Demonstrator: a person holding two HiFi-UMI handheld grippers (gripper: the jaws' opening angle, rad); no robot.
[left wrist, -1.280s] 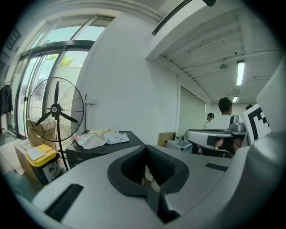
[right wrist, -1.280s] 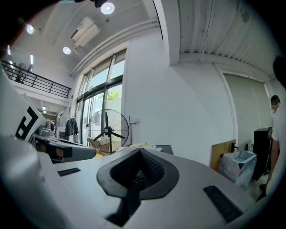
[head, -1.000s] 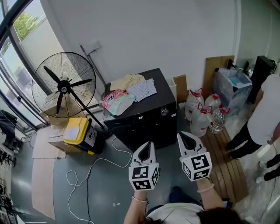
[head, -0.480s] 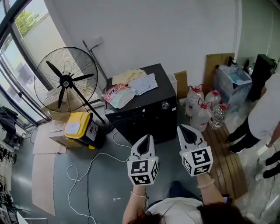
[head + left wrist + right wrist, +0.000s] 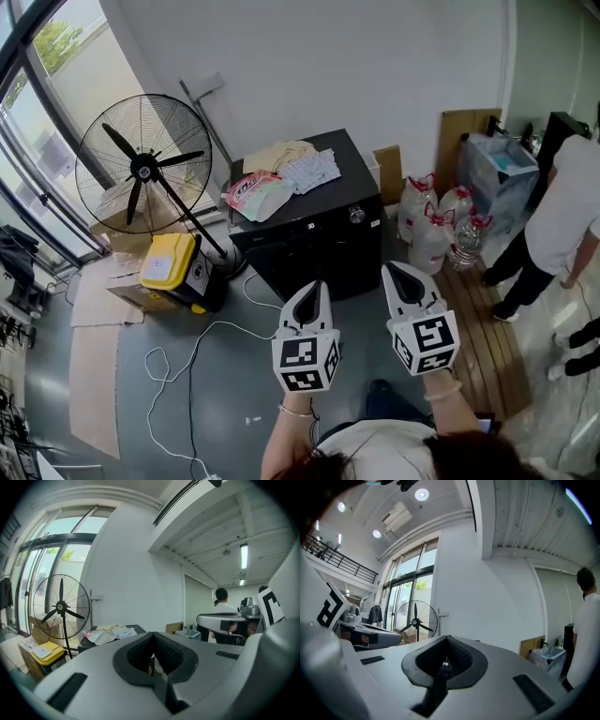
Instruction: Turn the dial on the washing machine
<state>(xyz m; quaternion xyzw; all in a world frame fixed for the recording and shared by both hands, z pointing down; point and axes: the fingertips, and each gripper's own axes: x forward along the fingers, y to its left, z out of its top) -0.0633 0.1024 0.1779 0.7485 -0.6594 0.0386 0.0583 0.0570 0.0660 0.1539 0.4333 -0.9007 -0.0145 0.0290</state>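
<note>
I hold both tongs in front of the washer (image 5: 309, 246), short of its front and touching nothing. My left tongs (image 5: 319, 285) are closed, tips together, with nothing between them. My right tongs (image 5: 391, 268) are pinched shut too, and empty. They sit side by side, both pointing towards the washer, the right tongs nearer its right front corner.

The dial (image 5: 356, 215) is a small silver knob on the washer's front, up by the top edge and close to the right corner. It is apart from both tongs, and the right tongs are the nearer pair.

On top of the washer lie a pink bag (image 5: 256, 195) and some folded cloth (image 5: 309, 171); the bag hangs over the left edge. To the washer's left stands a fan (image 5: 142, 165), with a yellow box (image 5: 169, 263) on the floor below it. A white cable (image 5: 192, 364) loops over the floor from the washer's left front. To the washer's right are water bottles (image 5: 433, 232) beside wooden slats (image 5: 480, 342), and further right a person (image 5: 561, 217) in a white top.
</note>
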